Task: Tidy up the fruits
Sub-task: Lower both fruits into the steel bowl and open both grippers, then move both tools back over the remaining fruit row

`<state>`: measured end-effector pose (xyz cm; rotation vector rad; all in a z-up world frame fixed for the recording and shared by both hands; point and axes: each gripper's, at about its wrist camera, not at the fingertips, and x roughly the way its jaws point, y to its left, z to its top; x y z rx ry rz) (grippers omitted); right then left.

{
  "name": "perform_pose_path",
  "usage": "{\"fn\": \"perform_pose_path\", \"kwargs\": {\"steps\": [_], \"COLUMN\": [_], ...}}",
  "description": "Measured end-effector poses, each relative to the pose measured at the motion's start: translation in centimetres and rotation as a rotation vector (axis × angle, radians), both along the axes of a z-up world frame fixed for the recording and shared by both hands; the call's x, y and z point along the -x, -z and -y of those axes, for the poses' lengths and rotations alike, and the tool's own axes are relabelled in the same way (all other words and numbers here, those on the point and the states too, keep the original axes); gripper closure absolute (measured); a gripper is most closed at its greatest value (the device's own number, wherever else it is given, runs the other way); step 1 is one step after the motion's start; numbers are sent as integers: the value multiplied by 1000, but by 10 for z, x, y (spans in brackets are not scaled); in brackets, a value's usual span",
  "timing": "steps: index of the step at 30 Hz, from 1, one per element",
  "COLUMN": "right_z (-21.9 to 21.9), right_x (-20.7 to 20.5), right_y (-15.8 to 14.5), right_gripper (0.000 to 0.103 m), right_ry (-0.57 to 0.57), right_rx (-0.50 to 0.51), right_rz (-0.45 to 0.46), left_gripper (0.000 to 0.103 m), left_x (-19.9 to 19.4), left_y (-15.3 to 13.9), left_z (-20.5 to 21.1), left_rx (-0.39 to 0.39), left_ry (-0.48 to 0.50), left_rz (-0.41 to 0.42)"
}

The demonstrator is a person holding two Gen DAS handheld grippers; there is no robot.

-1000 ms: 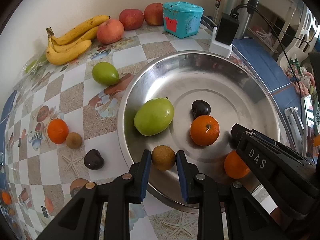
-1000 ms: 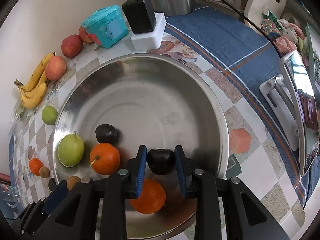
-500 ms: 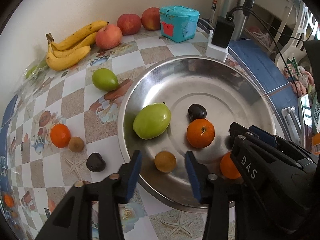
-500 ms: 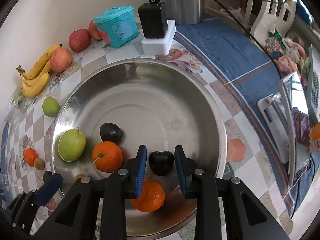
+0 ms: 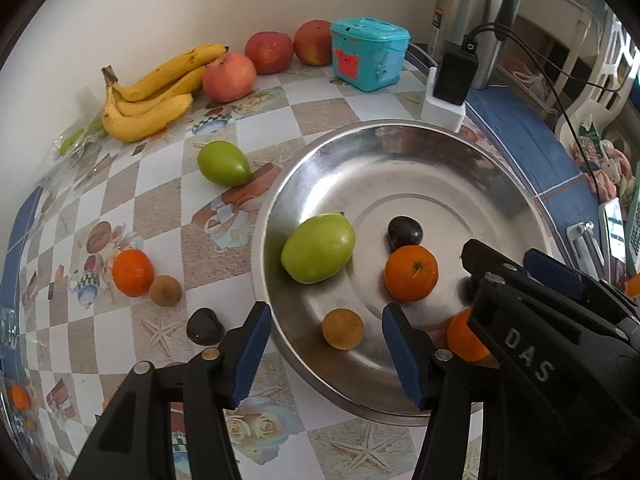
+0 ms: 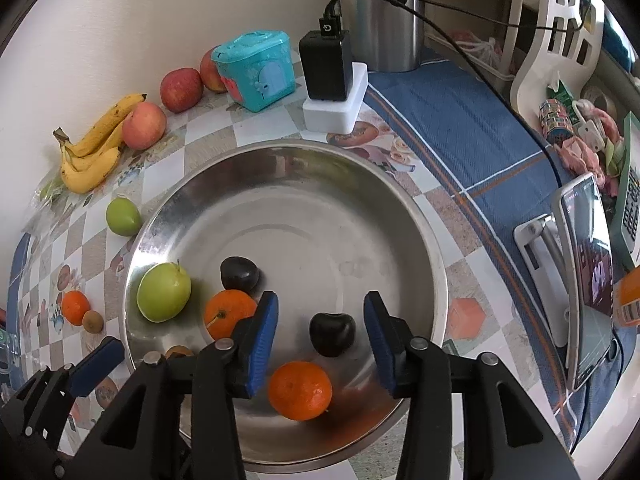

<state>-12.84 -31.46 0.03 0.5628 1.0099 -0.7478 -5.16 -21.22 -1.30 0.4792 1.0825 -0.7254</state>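
left gripper (image 5: 326, 344) jaws just opened, brown fruit (image 5: 343, 328) loose between them in steel bowl (image 5: 400, 148); right gripper (image 6: 320, 330) just opened, dark plum (image 6: 332, 334) free between pads, beside orange (image 6: 300, 390)

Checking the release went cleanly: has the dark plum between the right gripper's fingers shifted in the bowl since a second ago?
Cannot tell: the camera shifted. The dark plum stays just above the orange.

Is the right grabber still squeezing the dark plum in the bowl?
Apart. The right wrist view shows the right gripper just opened, bowl metal visible between each pad and the plum.
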Motion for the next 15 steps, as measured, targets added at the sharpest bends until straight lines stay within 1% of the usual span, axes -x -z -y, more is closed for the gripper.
{"fn": "perform_pose_path", "kwargs": {"steps": [2, 6, 7, 8, 9, 11, 13, 14, 15], "right_z": [1, 1, 1, 1, 0, 1, 2, 3, 3], "right_x": [1, 2, 2, 2, 3, 3, 4, 5, 5], "right_y": [-1, -2, -3, -3, -4, -5, -5, -5, -5], "right_gripper": [45, 42, 39, 32, 27, 27, 24, 18, 13], "right_ry": [-3, -7, -6, -4, -3, -2, 1, 3, 4], "right_rx": [-3, -1, 0, 4, 10, 10, -6, -12, -18], "right_rz": [11, 23, 23, 25, 32, 39, 58, 65, 72], "left_gripper": [40, 33, 32, 30, 27, 24, 23, 23, 23], "left_x": [-2, -9, -11, -13, -15, -18, -22, -23, -25], "left_y": [-1, -4, -5, -6, -7, -8, -8, -8, -8], "left_z": [-2, -6, -8, -9, -10, -13, -15, -17, -18], "left_rx": [1, 9, 12, 14, 16, 18, 19, 19, 18], "left_ry": [-9, -29, -35, -40, -47, -60, -75, -81, -87], "left_rz": [-2, -5, -5, -6, -7, -6, -9, -13, -16]}}
